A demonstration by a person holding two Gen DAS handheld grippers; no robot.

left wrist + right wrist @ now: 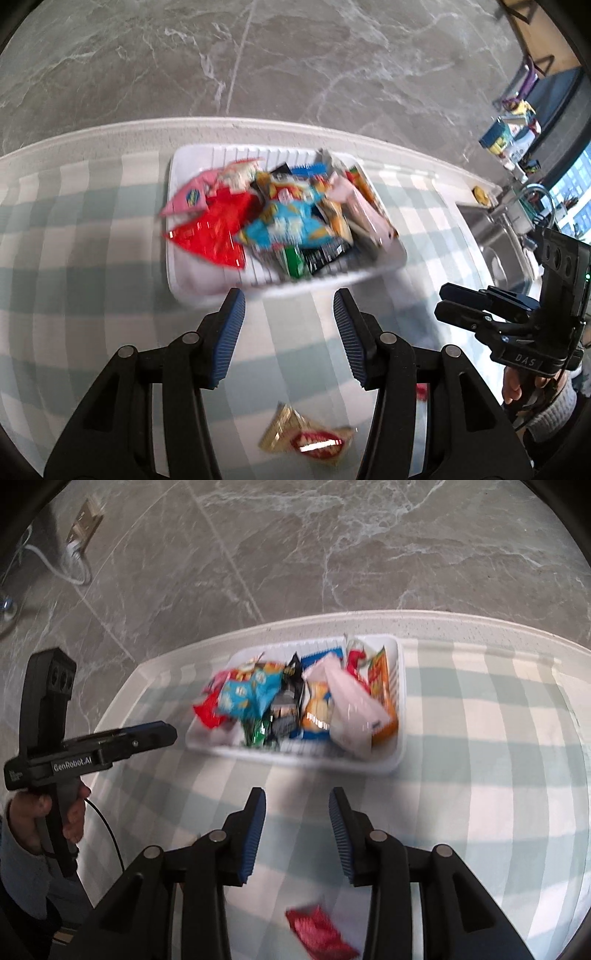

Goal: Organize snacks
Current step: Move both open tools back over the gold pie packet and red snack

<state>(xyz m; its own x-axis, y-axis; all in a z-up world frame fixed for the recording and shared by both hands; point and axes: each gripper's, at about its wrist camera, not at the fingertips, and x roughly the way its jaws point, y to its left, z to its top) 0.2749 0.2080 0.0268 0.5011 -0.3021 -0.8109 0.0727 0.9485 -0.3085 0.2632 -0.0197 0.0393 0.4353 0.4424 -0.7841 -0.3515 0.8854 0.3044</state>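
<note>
A white slatted tray (192,284) (314,761) sits on the checked cloth near the counter's back edge. It is heaped with snack packets: red (218,229), blue (284,225) (247,694), pale pink (351,709) and orange (380,679). My left gripper (288,300) is open just in front of the tray with nothing between its blue pads. A gold and red packet (306,439) lies on the cloth beneath it. My right gripper (297,794) is also open and empty, short of the tray. A loose red packet (317,930) lies below it.
Checked tablecloth (74,221) covers the counter against a grey marble wall. A steel sink (495,243) and faucet (535,195) lie to the right, with boxes and bottles (509,136) beyond. A wall socket with a white cable (83,520) is up left.
</note>
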